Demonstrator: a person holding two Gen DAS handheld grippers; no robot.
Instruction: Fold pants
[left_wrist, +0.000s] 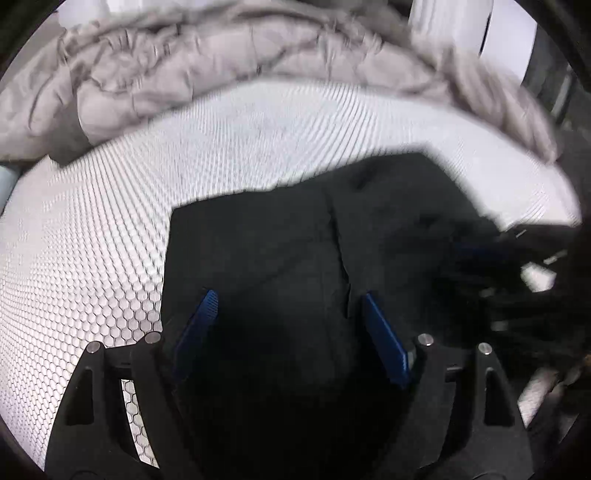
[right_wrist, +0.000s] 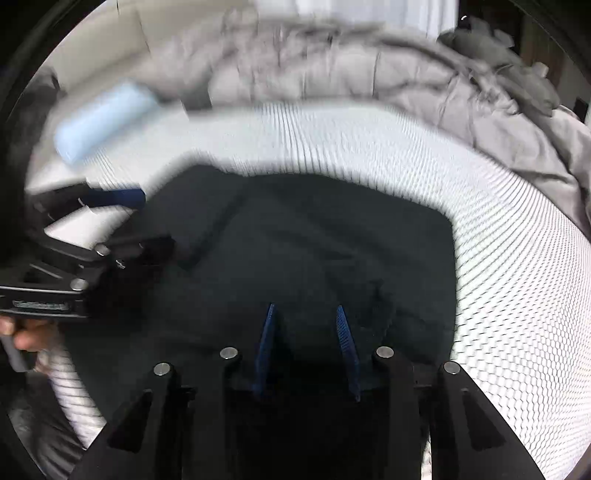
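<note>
Tilting steeply down, both claws hover over pants.

Dark, near-black pants lie on a white mattress cover printed with a fine honeycomb pattern of dark outlines. Pale grey quilted bedding is plain. Left gripper and right gripper: black frames, blue finger pads. Light blue cushion.
</note>
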